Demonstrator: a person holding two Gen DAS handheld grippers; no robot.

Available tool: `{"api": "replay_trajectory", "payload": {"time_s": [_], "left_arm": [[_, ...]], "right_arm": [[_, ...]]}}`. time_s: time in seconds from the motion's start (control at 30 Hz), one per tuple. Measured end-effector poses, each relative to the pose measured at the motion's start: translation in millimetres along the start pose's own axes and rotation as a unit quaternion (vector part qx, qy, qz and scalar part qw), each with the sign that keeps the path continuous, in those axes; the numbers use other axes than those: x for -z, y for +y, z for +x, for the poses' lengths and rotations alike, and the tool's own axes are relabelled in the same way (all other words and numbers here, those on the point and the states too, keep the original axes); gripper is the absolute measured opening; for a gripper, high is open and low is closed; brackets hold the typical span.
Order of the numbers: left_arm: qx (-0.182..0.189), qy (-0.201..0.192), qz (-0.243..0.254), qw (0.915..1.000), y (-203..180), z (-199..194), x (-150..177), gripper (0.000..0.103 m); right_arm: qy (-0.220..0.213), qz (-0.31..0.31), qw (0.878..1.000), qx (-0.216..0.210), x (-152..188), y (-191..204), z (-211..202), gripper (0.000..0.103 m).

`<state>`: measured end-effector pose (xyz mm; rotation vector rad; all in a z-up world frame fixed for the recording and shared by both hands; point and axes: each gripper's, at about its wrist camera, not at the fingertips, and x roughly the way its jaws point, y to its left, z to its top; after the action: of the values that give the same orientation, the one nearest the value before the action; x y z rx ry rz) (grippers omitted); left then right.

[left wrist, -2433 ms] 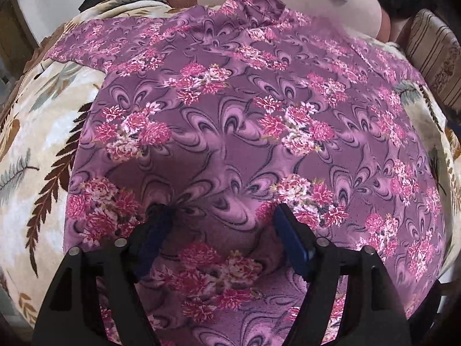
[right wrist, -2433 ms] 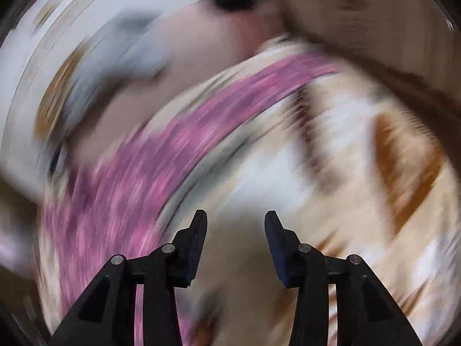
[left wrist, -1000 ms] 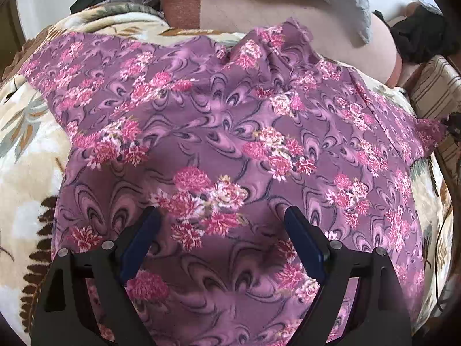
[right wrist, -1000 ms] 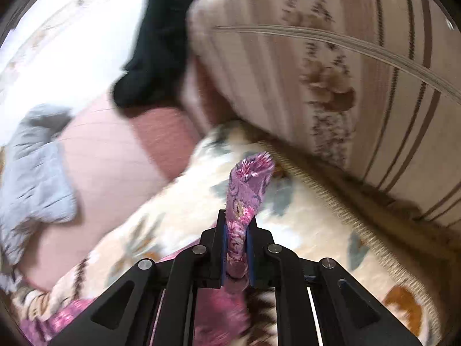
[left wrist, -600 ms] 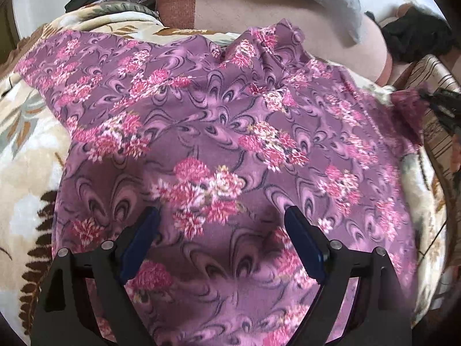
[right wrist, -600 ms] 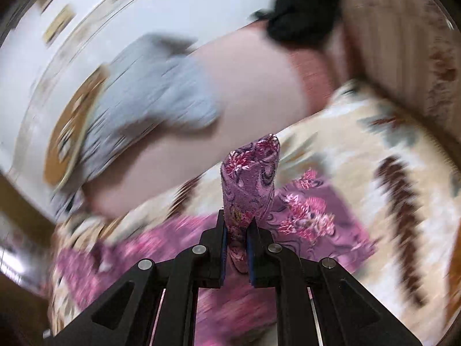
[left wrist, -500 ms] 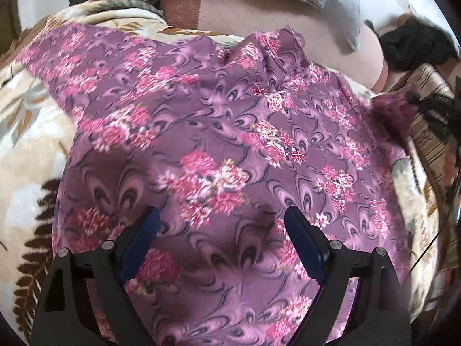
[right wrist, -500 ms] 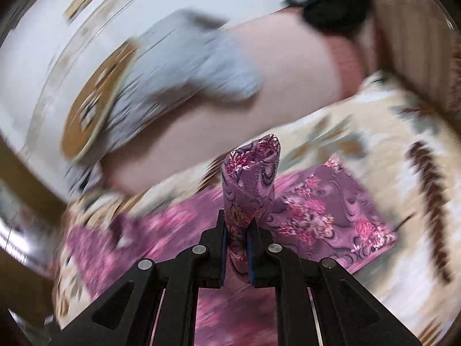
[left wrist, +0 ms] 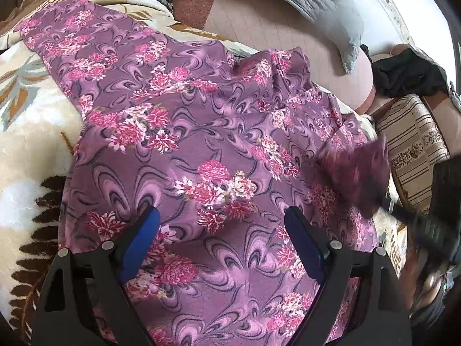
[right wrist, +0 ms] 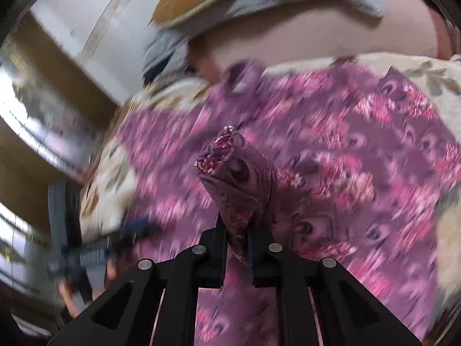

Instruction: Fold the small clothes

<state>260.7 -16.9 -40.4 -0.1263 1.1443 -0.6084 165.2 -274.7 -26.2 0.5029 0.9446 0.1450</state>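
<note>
Across the middle of the left wrist view lies the purple floral garment (left wrist: pixel 207 132), a thin, soft fabric printed with pink and crimson flower clusters over darker swirling scrolls. It spreads nearly flat, with a few raised wrinkles toward the upper centre of the frame, on a plush cream blanket (left wrist: pixel 31 150) patterned with brown fern leaves and grey-green foliage. No writing or label can be read anywhere.

At the bottom of that frame the left tool (left wrist: pixel 222 230) hangs over the cloth with its two blue-padded fingers (left wrist: pixel 141 239) standing wide apart, nothing between them. At the right edge, blurred, the right tool (left wrist: pixel 386 199) carries a bunched corner of the garment above the spread fabric.

From the right wrist view, that tool (right wrist: pixel 236 242) is clamped on the cloth: its black fingers press close together on a twisted, cone-like fold of the garment (right wrist: pixel 236 184) that rises at the centre of the frame, while the remainder of the fabric lies smeared by motion behind it. At the lower left the other tool (right wrist: pixel 135 230) shows as a blue and black blur.

Behind the blanket sit a smooth pink cushion (left wrist: pixel 282 37), a quilted grey cloth (left wrist: pixel 331 14), a black garment (left wrist: pixel 409 75) at the upper right, and a beige striped pillow (left wrist: pixel 412 144) with woven floral bands.
</note>
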Motion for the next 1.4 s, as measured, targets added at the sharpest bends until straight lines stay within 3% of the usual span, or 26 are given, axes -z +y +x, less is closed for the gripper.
{"api": "replay_trajectory", "payload": {"time_s": [0.17, 0.3, 0.43, 0.53, 0.6, 0.63, 0.73, 0.83, 0.93, 0.97, 1.07, 1.13, 1.17, 1.2, 1.23, 1.3, 1.4], "left_arm": [[0.015, 0.011, 0.012, 0.9997, -6, 3, 3, 0.089], [0.057, 0.029, 0.021, 0.9977, -17, 5, 8, 0.089], [0.091, 0.06, 0.019, 0.9939, -34, 12, 12, 0.089], [0.082, 0.079, 0.035, 0.9929, -53, 18, 15, 0.089], [0.072, 0.09, 0.05, 0.992, -64, 21, 17, 0.089], [0.068, 0.097, 0.057, 0.9913, -69, 23, 20, 0.089], [0.052, 0.113, 0.083, 0.9887, -82, 24, 31, 0.089], [0.051, 0.128, 0.098, 0.9857, -89, 24, 42, 0.089], [0.043, 0.134, 0.11, 0.9839, -95, 22, 54, 0.089], [0.036, 0.129, 0.116, 0.9842, -98, 20, 58, 0.085], [0.029, 0.137, 0.121, 0.9826, -102, 20, 67, 0.031], [0.019, 0.137, 0.118, 0.9835, -101, 17, 69, 0.02], [0.019, 0.135, 0.115, 0.9839, -101, 14, 69, 0.011], [0.027, 0.135, 0.106, 0.9848, -99, 9, 69, 0.009], [0.037, 0.131, 0.095, 0.9862, -98, 2, 69, 0.008], [0.04, 0.116, 0.083, 0.9889, -94, -9, 72, 0.007], [0.005, 0.129, 0.066, 0.9894, -83, -6, 76, 0.007]], "right_arm": [[0.04, -0.047, 0.998, -0.013, 49, 30, -2, 0.011], [0.06, -0.055, 0.996, -0.036, 79, 40, -11, 0.013], [0.087, -0.079, 0.993, -0.022, 107, 43, -18, 0.019], [0.1, -0.072, 0.992, -0.033, 120, 37, -30, 0.023], [0.107, -0.057, 0.991, -0.052, 126, 28, -44, 0.034], [0.11, -0.05, 0.991, -0.061, 129, 23, -51, 0.035], [0.083, -0.027, 0.995, -0.056, 127, 0, -77, 0.035], [0.026, 0.053, 0.998, -0.021, 105, -49, -98, 0.035], [-0.039, 0.159, 0.986, 0.016, 75, -111, -109, 0.035], [-0.056, 0.185, 0.981, 0.025, 66, -127, -110, 0.035], [-0.082, 0.241, 0.967, 0.03, 38, -163, -94, 0.035], [-0.071, 0.262, 0.961, 0.048, 25, -176, -74, 0.034], [-0.067, 0.274, 0.958, 0.052, 21, -179, -68, 0.024], [-0.074, 0.276, 0.958, 0.021, 18, -176, -67, 0.007], [-0.085, 0.272, 0.958, -0.023, 16, -170, -68, 0.007], [-0.098, 0.251, 0.962, -0.051, 14, -158, -71, 0.01], [-0.027, 0.219, 0.975, 0.014, 20, -150, -51, 0.011]]}}
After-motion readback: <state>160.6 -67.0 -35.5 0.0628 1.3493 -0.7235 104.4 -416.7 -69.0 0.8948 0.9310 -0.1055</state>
